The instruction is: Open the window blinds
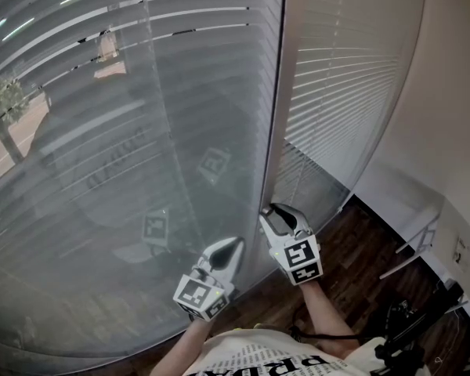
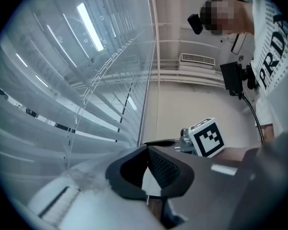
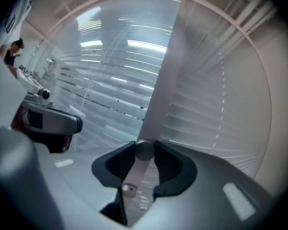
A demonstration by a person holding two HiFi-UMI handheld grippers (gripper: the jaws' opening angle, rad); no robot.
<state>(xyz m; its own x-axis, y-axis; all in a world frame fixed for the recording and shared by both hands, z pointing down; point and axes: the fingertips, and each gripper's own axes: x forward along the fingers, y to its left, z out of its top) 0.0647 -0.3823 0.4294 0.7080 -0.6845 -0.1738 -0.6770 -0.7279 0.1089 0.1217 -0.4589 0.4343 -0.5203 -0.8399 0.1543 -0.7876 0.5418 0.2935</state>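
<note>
Your right gripper (image 3: pixel 144 147) is pinching the thin white blind rod (image 3: pixel 157 102), your left gripper (image 2: pixel 147 150) is sitting closed, and twisting loosely risks it slipping out.

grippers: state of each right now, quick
Left gripper: jaws together, nothing seen held.
Right gripper: closed on the pale round blind wand.

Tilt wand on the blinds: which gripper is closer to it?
Right. The right gripper is clamped on the tilt wand, which runs up between its jaws. The left gripper is off to the left and not touching the wand.
</note>
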